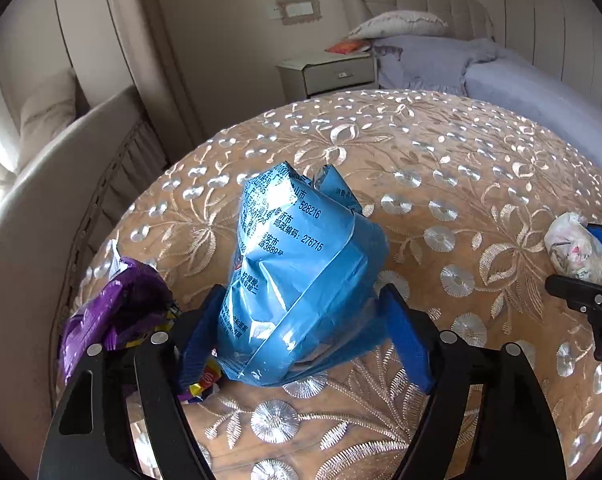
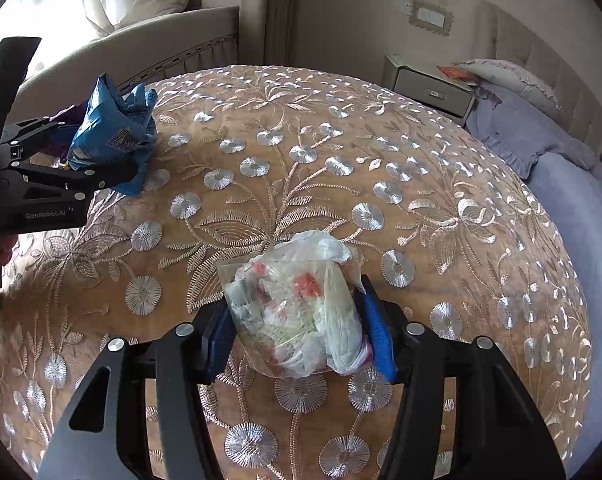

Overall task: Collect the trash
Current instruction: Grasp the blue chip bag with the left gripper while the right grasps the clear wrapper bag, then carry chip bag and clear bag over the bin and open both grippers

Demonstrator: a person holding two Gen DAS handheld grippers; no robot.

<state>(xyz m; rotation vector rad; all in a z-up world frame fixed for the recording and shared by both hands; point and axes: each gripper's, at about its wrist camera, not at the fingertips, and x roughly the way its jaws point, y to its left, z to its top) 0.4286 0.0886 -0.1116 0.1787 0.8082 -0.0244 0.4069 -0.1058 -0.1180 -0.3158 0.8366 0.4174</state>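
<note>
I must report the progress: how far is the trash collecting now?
Done: nothing looks put away yet; no bin is in view. In hand: the left gripper closes on the blue snack bag, the right gripper on the clear plastic bag of scraps. Left: the purple wrapper lies on the embroidered table.
</note>
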